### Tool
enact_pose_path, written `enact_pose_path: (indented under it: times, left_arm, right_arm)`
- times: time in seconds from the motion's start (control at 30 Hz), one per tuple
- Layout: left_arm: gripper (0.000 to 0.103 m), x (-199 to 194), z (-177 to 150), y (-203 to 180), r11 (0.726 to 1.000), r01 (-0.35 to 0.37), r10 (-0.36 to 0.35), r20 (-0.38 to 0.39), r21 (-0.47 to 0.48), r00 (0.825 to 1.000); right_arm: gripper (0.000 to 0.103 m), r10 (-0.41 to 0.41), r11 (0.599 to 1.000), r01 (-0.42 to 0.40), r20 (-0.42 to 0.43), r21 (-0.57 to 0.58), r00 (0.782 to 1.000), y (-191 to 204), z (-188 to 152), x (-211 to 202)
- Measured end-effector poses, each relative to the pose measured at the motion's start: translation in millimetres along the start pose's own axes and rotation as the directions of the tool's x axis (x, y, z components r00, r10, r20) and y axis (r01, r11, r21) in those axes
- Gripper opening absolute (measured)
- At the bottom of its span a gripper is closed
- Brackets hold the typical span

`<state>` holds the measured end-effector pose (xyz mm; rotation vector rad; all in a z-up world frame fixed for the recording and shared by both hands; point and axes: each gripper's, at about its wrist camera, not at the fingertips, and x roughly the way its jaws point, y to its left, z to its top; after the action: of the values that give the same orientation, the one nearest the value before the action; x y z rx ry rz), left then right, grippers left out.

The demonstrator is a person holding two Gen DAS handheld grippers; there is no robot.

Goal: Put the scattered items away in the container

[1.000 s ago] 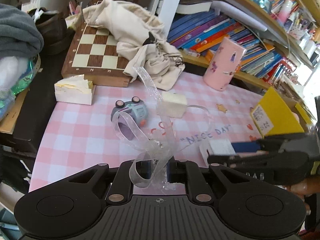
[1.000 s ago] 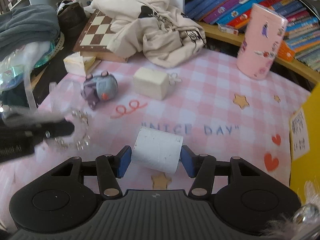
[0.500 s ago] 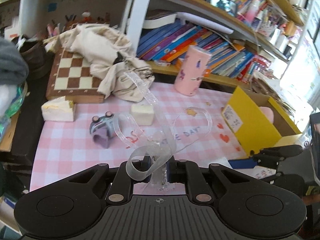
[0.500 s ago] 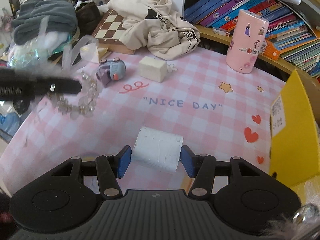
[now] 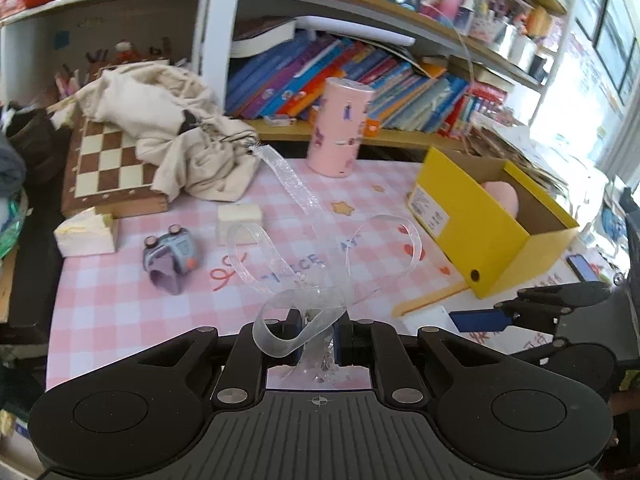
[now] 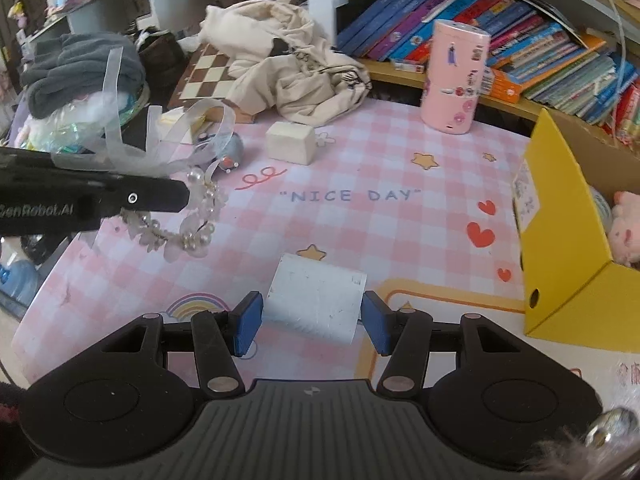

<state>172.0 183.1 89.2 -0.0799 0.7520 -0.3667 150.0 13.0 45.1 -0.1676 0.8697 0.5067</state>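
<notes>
The right gripper (image 6: 312,326) clamps a white box (image 6: 316,304), lying crosswise, above the pink checked mat (image 6: 360,232); the left gripper (image 5: 318,340) pinches a beaded ribbon headband (image 6: 192,208) near bookshelves (image 6: 520,40)

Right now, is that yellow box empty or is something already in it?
Not empty. The yellow box stands open-topped, and a pink plush toy lies inside against its wall. Whether more lies beneath it cannot be told.

yellow box (image 6: 560,280) cut off right, contents half hidden
</notes>
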Motion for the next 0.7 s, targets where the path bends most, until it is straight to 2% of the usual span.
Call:
enact_pose_path:
  times: [0.47, 0.7]
  left_arm:
    - [0.013, 2.0, -8.5, -7.7, 0.999, 0.05, -0.049, -0.027, 0.012, 0.998]
    - [0.013, 6.5, -13.3, -19.9, 0.995, 0.094, -0.092, -0.057, 0.034, 0.994]
  right_arm:
    - [0.052, -0.048, 0.999, 0.048, -0.004, 0.022, 0.999, 2.1, -14.2, -11.7]
    - [0.052, -0.091, 0.993, 0.091, -0.011, 0.073, 0.996, -7.9, -25.9, -21.2]
